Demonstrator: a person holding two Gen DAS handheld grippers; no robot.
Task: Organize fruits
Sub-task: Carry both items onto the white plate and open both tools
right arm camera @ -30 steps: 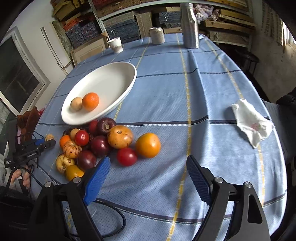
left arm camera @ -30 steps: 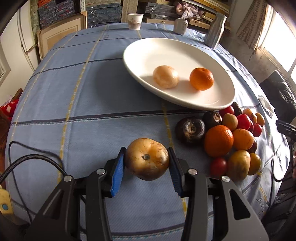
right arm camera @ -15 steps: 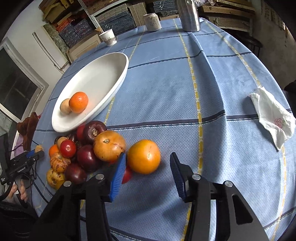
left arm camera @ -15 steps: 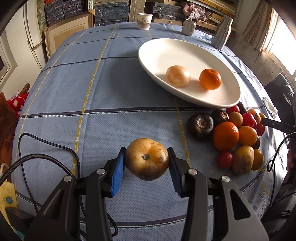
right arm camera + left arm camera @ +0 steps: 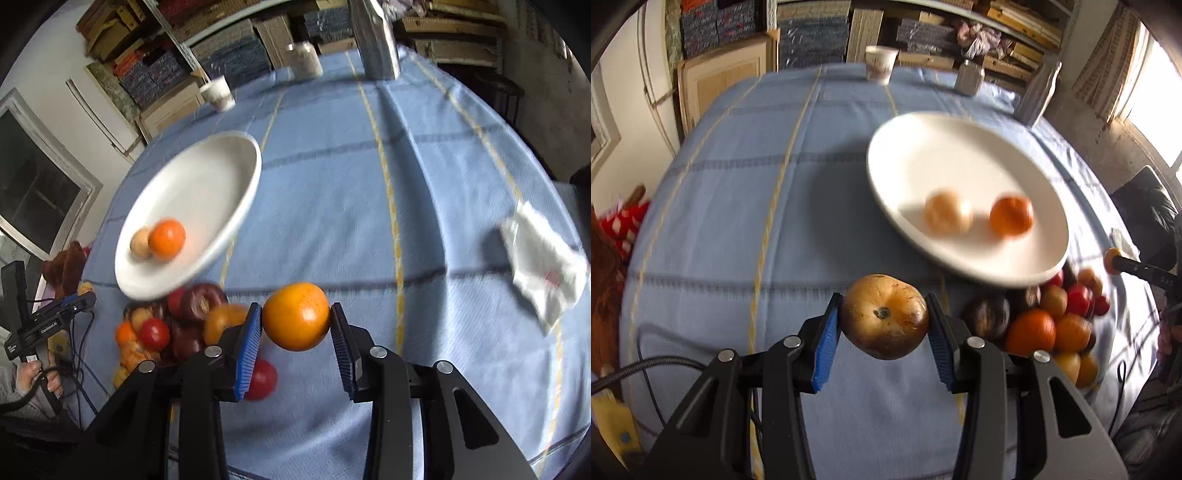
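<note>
My left gripper (image 5: 884, 328) is shut on a brown-yellow round fruit (image 5: 884, 321) and holds it above the blue cloth, near the white oval plate (image 5: 923, 155). The plate holds a pale fruit (image 5: 947, 216) and an orange (image 5: 1012, 216). My right gripper (image 5: 295, 328) is shut on a yellow-orange fruit (image 5: 295, 315), lifted beside the fruit pile (image 5: 162, 332). The plate (image 5: 207, 184) also shows in the right wrist view, up and to the left.
The fruit pile (image 5: 1052, 325) lies right of the left gripper, below the plate. A paper cup (image 5: 881, 66), a jar (image 5: 967, 75) and a metal bottle (image 5: 375, 37) stand at the far edge. A crumpled white napkin (image 5: 543, 266) lies at the right.
My right gripper closed on the yellow-orange fruit and lifted it off the cloth. My left gripper moved forward toward the plate with its fruit.
</note>
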